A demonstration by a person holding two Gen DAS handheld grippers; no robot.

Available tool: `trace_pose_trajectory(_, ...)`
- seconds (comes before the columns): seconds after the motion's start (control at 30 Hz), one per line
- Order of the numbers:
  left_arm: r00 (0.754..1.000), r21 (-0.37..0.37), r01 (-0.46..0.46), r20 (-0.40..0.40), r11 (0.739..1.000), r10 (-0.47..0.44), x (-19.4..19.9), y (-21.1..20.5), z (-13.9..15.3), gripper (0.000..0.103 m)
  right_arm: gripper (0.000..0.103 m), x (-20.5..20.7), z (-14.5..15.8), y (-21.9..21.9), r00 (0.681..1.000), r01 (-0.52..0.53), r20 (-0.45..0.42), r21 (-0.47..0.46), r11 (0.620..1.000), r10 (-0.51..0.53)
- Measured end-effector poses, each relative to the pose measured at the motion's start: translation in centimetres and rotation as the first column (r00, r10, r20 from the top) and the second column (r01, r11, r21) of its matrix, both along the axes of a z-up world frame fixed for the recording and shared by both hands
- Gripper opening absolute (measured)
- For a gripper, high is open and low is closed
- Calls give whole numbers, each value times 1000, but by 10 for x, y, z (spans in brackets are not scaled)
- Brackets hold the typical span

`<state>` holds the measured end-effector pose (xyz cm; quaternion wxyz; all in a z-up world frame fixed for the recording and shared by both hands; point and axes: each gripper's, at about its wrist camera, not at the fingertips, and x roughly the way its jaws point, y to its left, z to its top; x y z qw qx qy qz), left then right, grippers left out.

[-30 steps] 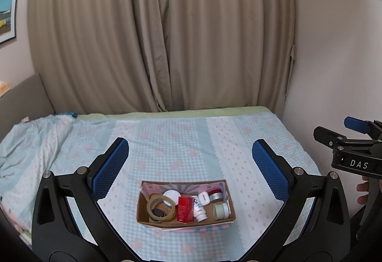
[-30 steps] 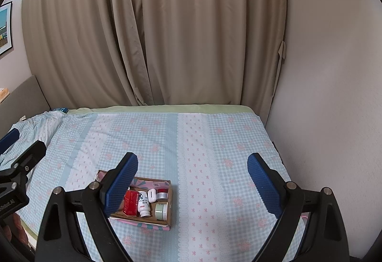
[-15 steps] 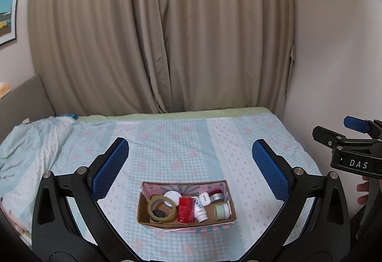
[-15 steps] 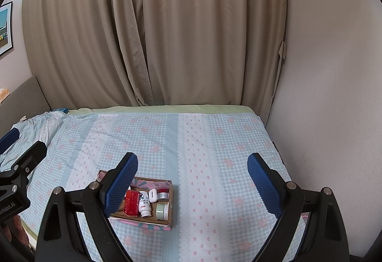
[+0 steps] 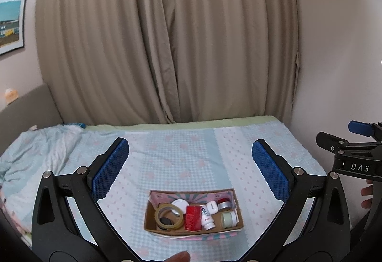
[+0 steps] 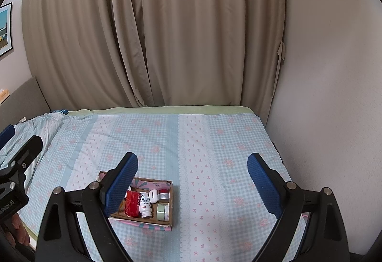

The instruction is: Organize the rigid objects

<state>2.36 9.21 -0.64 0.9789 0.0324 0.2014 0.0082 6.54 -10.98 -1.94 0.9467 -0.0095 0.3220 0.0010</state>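
Cardboard box [image 5: 152, 221] lying on the bed [image 5: 186, 154], near its front edge, with pink and teal paper lining at the far wall. Inside the box: tape roll [image 5: 169, 213] at the left end, leaning over a dark round thing, perhaps a lid, too small to tell; white round lid [image 5: 179, 203] just behind the roll; red carton [image 5: 192, 218] in the middle; white bottle [image 5: 206, 217] beside the carton on its right, lying down; small white case [image 5: 211, 207] behind the bottle; red and silver jar [image 5: 224, 204] in the far right corner; pale green jar [image 5: 228, 218] in the near right corner.

Left gripper [image 5: 188, 166] held above the box, blue fingers [image 5: 110, 169] spread wide, nothing between them. Right gripper [image 6: 192, 186] to the right of the box and above it, fingers [image 6: 262, 186] also wide apart and empty; left finger covering the box's left end in the right wrist view.

Beige curtain [image 5: 167, 42] far behind the box, crumpled blanket [image 5: 31, 149] to the left of it
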Motion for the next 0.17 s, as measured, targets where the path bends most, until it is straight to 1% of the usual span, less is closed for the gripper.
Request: trace_pose_trajectory(0.17, 1000, 0, 12, 8, 1000, -12, -3, -1, -2, 103, 91, 1, 0, 2, 1000, 3, -3, 3, 1000, -3)
